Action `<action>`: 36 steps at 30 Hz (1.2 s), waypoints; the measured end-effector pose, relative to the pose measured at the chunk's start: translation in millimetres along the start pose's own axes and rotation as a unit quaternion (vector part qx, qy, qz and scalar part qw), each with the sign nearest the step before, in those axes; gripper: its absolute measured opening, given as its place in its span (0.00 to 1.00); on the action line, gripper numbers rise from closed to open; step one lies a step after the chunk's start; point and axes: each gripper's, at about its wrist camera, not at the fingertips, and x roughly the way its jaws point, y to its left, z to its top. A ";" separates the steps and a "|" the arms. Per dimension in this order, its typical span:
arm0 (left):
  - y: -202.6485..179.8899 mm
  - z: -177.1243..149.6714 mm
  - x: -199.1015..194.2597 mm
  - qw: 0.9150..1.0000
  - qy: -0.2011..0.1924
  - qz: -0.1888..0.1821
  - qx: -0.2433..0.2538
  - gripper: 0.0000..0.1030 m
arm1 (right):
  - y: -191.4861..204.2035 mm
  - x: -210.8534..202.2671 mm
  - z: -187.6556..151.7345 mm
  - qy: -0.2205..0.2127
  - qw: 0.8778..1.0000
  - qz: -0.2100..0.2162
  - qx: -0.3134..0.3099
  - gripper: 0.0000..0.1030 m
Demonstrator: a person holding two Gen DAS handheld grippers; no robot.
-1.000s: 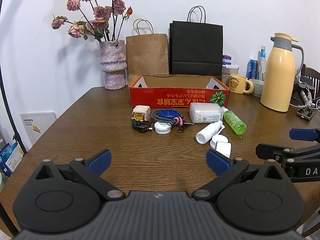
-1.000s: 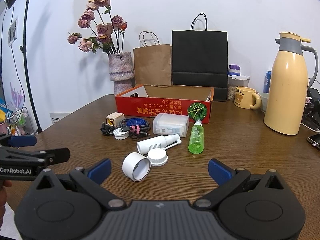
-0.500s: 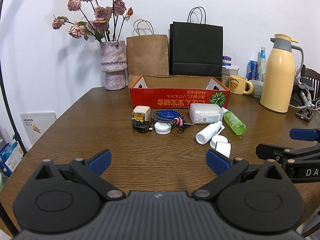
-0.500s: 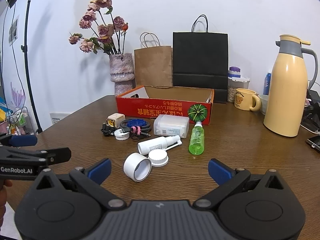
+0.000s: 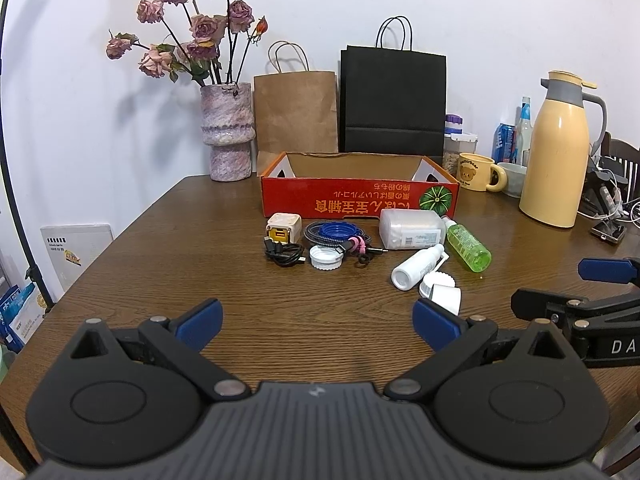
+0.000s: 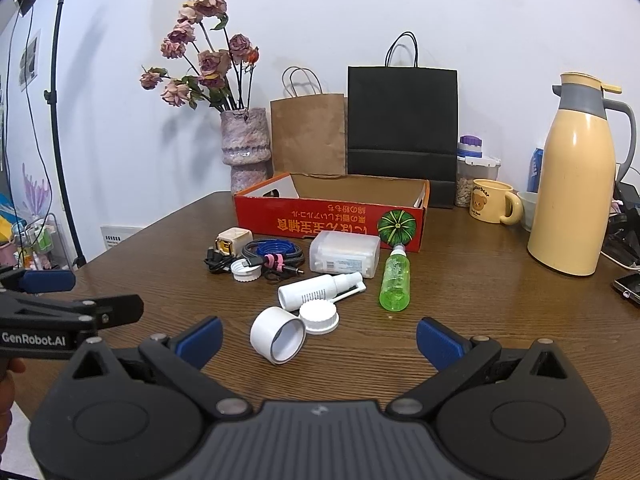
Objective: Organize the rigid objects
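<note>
Both jaws stand wide apart, holding nothing, low over the desk. Nothing seems started; the next move calls for picking an item, perhaps the white ring nearest the right gripper, for the box. All items lie just before the box. Its floor is hidden.
</note>
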 end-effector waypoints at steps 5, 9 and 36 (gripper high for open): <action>0.3 3.1 -3.1 1.000 -0.001 -0.001 -0.001 1.00 | 0.9 -0.5 -0.1 -0.001 1.000 0.001 -0.001 1.00; -0.1 3.5 -3.3 1.000 -0.001 -0.001 -0.001 1.00 | 1.1 -0.1 -0.2 -0.001 1.000 0.001 -0.002 1.00; 37.0 -0.8 45.7 0.999 0.018 0.029 -0.034 1.00 | 13.5 74.9 -1.3 0.055 0.998 0.012 -0.024 0.98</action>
